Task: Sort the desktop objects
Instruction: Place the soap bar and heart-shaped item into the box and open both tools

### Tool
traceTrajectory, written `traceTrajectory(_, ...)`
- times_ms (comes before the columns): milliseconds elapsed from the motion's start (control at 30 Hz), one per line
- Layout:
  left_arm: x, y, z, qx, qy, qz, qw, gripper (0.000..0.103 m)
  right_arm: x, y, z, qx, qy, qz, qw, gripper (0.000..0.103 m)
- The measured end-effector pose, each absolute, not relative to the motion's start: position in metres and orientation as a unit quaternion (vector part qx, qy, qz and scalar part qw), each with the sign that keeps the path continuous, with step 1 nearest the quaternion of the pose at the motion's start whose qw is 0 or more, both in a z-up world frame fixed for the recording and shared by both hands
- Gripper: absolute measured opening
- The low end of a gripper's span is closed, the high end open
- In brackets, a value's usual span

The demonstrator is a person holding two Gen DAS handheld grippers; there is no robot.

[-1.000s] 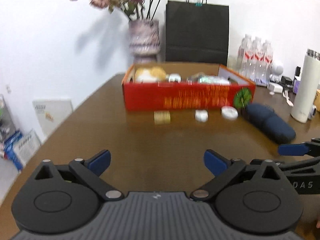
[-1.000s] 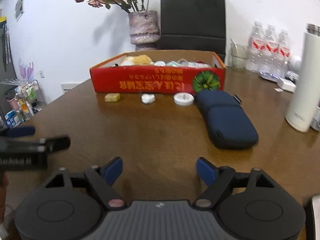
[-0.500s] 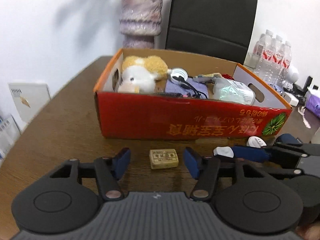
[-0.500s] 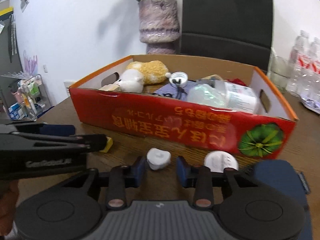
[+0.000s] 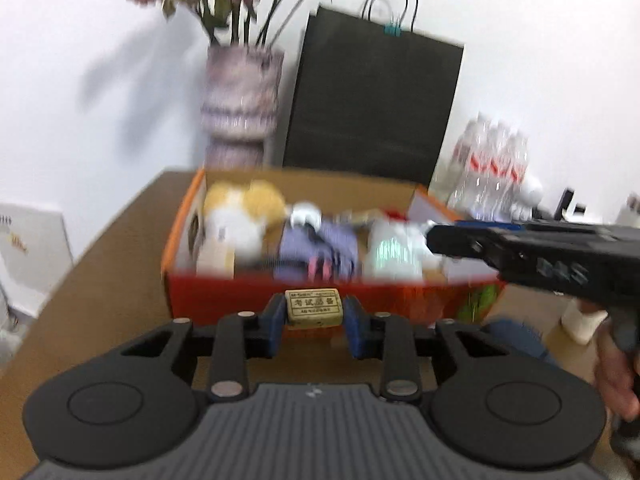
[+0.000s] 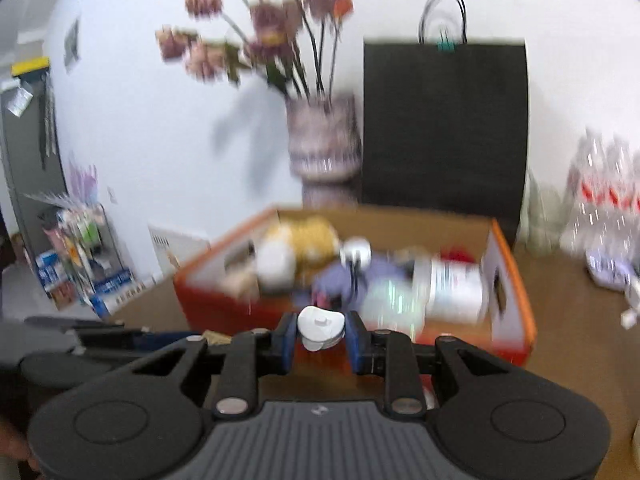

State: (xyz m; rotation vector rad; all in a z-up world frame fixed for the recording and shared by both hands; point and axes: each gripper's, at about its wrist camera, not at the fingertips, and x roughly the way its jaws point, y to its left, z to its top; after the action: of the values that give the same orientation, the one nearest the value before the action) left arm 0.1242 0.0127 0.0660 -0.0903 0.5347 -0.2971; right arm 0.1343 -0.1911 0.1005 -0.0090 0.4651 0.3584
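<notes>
My left gripper [image 5: 315, 320] is shut on a tan eraser [image 5: 315, 308] and holds it lifted in front of the red cardboard box [image 5: 240, 294]. My right gripper [image 6: 320, 338] is shut on a small white plastic piece [image 6: 321, 326] and holds it above the near wall of the same box [image 6: 516, 304]. The box holds a plush toy [image 5: 240, 212], a purple cloth [image 5: 320, 248], a white bottle [image 6: 456, 284] and other items. The right gripper also shows in the left wrist view [image 5: 520, 248] over the box's right end.
A vase of dried flowers [image 5: 240, 108] and a black paper bag [image 5: 372, 104] stand behind the box. Water bottles [image 5: 492, 168] stand at the back right. A dark blue case [image 5: 516, 340] lies on the brown table [image 5: 100, 300] to the right.
Both grippers have closed on their objects, the eraser and the white piece, and lifted them off the table toward the box. The views are blurred by motion.
</notes>
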Motion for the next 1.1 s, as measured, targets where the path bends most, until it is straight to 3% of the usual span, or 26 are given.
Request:
traceTrajectory(100,0.164,0.014,0.084,-0.049,0.272,-0.138,0.951,0.032,0.182,-0.191,0.114,-0.019,0.226,0.165,0.960,0.025)
traceTrajectory(367,0.289,-0.007,0.080,-0.010,0.336,-0.125,0.933,0.033,0.299,-0.187,0.087,-0.029,0.337,0.143,0.930,0.025)
traceTrajectory(433,0.307,-0.007,0.071,-0.022,0.351,-0.117,0.929,0.047,0.319,-0.194,0.076,-0.003,0.370,0.139,0.919,0.025)
traceTrajectory(467,0.312,-0.007,0.068,-0.027,0.353,-0.109,0.929,0.063,0.322,-0.198,0.071,0.009,0.382,0.131,0.915,0.035)
traceTrajectory(500,0.314,-0.006,0.067,-0.029,0.352,-0.103,0.930,0.064,0.326,-0.200,0.069,0.017,0.392,0.119,0.912,0.056)
traceTrajectory(533,0.314,-0.005,0.068,-0.027,0.349,-0.099,0.932,0.063,0.327,-0.203,0.071,0.020,0.394,0.113,0.912,0.064)
traceTrajectory(667,0.305,-0.001,0.080,-0.019,0.337,-0.104,0.935,0.070,0.318,-0.214,0.091,0.027,0.366,0.121,0.922,0.063)
traceTrajectory(867,0.284,-0.002,0.108,0.008,0.332,-0.076,0.940,0.103,0.301,-0.211,0.121,-0.009,0.371,0.111,0.922,0.064)
traceTrajectory(1100,0.212,0.016,0.129,0.041,0.307,-0.049,0.950,0.103,0.241,-0.237,0.136,-0.037,0.336,0.069,0.939,0.075)
